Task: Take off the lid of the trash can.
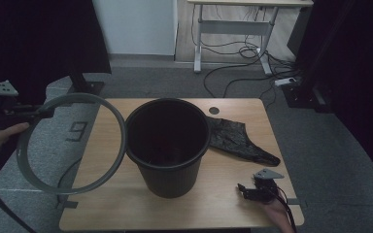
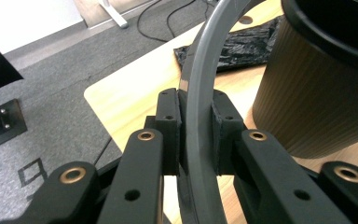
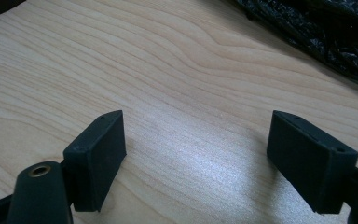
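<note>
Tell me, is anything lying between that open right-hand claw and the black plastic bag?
Nothing visible. The right gripper hovers open over bare table, and the black bag lies just beyond with only wood between them.

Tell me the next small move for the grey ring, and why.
Probably set the grey ring aside, off to the bin's left. The left gripper is shut on it, so it hangs beside the black bin, not on the rim, and the black bag lies unfitted on the table. The right gripper is open and empty, free for the bag.
</note>
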Demonstrator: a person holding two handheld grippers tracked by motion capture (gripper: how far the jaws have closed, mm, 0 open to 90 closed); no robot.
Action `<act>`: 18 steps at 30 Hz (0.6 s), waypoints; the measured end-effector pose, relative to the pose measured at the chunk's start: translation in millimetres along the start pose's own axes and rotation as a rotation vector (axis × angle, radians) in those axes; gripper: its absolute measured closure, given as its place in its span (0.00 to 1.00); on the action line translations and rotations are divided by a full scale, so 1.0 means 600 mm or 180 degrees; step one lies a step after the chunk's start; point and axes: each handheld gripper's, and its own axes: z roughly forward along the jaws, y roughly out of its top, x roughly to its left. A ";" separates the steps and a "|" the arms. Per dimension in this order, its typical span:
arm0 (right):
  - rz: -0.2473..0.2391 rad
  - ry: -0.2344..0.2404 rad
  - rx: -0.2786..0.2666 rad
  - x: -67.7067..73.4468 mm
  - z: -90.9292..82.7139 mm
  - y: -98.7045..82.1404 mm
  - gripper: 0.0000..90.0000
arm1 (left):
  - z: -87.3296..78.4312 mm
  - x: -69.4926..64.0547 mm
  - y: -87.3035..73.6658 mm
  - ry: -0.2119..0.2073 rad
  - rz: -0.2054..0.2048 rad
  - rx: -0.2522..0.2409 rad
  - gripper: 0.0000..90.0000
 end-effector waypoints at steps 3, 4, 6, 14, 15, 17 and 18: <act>0.0002 -0.0001 0.0001 0.000 0.000 0.000 0.21 | 0.000 0.005 -0.008 0.0019 -0.0027 0.0008 0.85; 0.0002 -0.0001 0.0001 0.000 0.000 0.000 0.21 | 0.001 0.006 -0.010 0.0024 -0.0037 0.0013 0.85; 0.0003 -0.0002 -0.0002 0.000 0.000 0.000 0.21 | 0.003 0.010 -0.015 0.0041 -0.0048 0.0028 0.85; 0.0005 -0.0005 -0.0001 0.000 0.000 0.000 0.21 | 0.015 0.022 -0.031 0.0037 -0.0118 0.0060 0.85; 0.0005 -0.0005 -0.0001 0.000 0.000 0.000 0.21 | 0.015 0.025 -0.034 0.0040 -0.0131 0.0062 0.85; 0.0005 -0.0005 -0.0002 0.000 0.000 0.000 0.21 | 0.015 0.028 -0.039 0.0058 -0.0158 0.0062 0.85; 0.0005 -0.0005 -0.0001 0.000 0.000 0.000 0.21 | 0.015 0.029 -0.041 0.0074 -0.0156 0.0076 0.85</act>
